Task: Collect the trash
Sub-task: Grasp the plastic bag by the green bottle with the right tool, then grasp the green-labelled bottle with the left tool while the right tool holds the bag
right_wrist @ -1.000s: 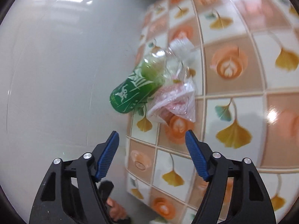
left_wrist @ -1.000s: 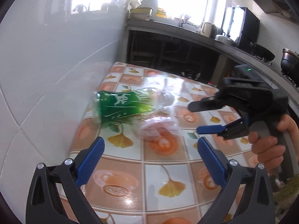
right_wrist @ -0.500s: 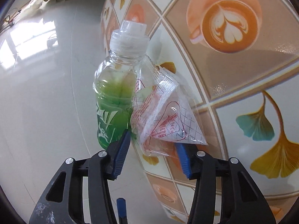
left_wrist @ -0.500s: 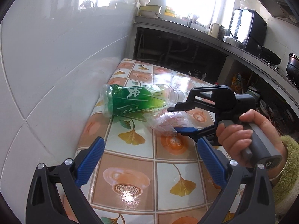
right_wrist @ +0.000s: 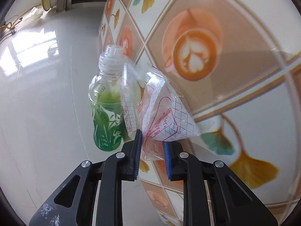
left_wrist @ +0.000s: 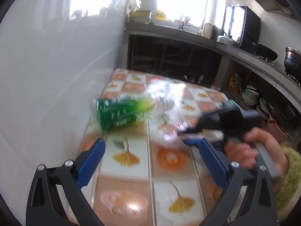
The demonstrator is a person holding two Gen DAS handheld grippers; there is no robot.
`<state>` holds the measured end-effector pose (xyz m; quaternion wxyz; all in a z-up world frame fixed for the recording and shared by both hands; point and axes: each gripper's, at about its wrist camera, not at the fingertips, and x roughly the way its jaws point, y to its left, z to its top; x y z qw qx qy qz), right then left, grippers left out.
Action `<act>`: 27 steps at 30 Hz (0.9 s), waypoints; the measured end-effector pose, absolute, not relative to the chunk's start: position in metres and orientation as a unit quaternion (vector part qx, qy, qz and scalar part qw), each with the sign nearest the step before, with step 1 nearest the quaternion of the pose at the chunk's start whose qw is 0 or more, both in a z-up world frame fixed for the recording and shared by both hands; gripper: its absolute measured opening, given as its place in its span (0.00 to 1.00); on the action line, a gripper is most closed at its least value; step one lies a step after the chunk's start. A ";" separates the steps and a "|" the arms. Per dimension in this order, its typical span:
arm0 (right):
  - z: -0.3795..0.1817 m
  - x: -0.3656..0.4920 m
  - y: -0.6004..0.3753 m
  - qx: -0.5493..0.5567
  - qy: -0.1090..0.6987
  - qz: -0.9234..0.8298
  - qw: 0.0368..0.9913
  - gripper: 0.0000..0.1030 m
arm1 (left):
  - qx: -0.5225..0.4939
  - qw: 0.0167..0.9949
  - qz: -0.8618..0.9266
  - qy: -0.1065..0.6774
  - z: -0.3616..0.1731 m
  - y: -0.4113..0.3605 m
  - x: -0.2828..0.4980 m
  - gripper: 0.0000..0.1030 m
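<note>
Our right tool (right_wrist: 152, 146) has just been closing on the thin wrapper (right_wrist: 163, 120); it may slip free. Left tool (left_wrist: 150, 156) gapes empty.

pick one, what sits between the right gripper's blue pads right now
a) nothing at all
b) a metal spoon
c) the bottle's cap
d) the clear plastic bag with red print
d: in the right wrist view the right gripper, whose jaws have just been closing, has the crumpled clear plastic bag between its pads, while the green bottle lies beside it, outside the jaws.
</note>
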<state>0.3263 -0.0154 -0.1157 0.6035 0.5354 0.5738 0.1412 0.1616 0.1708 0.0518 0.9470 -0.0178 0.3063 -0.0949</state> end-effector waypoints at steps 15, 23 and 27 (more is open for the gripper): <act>-0.109 0.280 -0.087 0.496 0.563 0.153 0.643 0.19 | 0.070 0.878 -0.170 0.441 0.040 0.135 0.382 0.94; -0.107 0.285 -0.102 0.493 0.556 0.166 0.648 0.19 | 0.272 0.780 -0.203 0.526 -0.020 0.100 0.395 0.95; -0.110 0.286 -0.111 0.495 0.553 0.175 0.647 0.19 | 0.339 0.742 -0.192 0.545 -0.040 0.090 0.383 0.91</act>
